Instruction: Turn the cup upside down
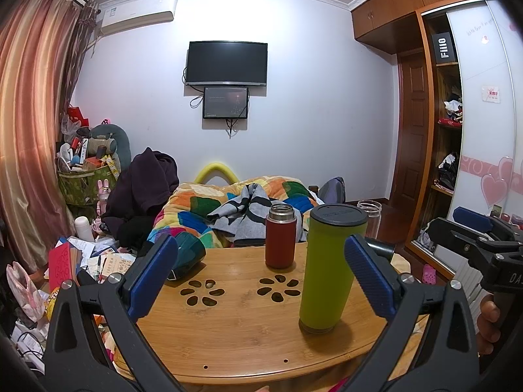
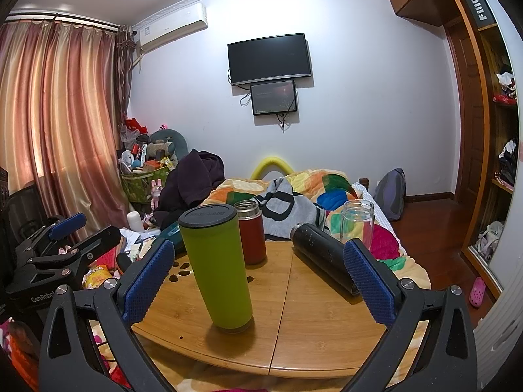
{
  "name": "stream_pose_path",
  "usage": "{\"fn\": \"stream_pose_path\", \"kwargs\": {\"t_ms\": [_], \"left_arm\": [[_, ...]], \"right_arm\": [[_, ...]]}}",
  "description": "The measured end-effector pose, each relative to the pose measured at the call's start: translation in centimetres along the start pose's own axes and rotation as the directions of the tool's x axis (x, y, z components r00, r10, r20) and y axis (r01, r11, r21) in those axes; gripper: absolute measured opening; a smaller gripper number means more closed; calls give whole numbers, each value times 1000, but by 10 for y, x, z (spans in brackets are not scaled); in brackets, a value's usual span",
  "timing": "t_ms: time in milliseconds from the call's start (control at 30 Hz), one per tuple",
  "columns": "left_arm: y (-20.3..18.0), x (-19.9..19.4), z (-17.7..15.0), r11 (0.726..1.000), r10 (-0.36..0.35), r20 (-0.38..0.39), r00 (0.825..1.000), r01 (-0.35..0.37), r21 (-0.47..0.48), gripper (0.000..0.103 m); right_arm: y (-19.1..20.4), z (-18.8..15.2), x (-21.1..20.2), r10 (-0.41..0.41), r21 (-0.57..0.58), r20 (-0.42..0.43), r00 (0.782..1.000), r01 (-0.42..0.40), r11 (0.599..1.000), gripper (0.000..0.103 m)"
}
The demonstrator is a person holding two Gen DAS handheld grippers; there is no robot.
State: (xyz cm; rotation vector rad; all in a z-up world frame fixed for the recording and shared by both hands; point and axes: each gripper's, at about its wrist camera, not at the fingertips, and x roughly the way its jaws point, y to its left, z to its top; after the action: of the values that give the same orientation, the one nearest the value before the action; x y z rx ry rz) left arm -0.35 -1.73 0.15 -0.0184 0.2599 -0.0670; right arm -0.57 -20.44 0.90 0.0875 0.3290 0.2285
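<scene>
Blue ribbed pads line both fingers of the left tool (image 1: 261,274), which is spread wide with nothing between its pads. The right tool (image 2: 258,281) is spread just as wide and holds nothing either; in the right wrist view the green cup stands in the gap between its fingers, untouched by either pad.

The green cup (image 1: 330,268) is the one tall lime tumbler, standing on the bamboo table (image 1: 242,333) with its dark grey disc end up and its narrower end down on the wood, on the near right part of the table in the left wrist view. Behind it stands one red flask (image 1: 280,236) with a bare steel neck, upright and apart from the cup. One black bottle (image 2: 322,254) lies on its side at the table's right, and one clear glass jar (image 2: 358,222) stands beyond it at the far edge. One dark teal container (image 1: 186,254) rests tipped at the table's left edge. Two flower-shaped groups of cut-outs (image 1: 202,292) pierce the tabletop.

Past the table is one bed with a patchwork quilt (image 1: 209,202), and two screens, a large television (image 1: 226,63) above a smaller monitor (image 1: 225,102), hang on the wall.
</scene>
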Motion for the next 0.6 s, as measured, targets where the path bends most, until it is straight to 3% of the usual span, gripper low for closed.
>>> {"fn": "stream_pose_path", "kwargs": {"t_ms": [600], "left_arm": [[-3, 6, 0, 1000, -21, -13, 1000, 21, -11, 103]], "right_arm": [[0, 1, 0, 0, -1, 0, 1000, 0, 1000, 103]]}}
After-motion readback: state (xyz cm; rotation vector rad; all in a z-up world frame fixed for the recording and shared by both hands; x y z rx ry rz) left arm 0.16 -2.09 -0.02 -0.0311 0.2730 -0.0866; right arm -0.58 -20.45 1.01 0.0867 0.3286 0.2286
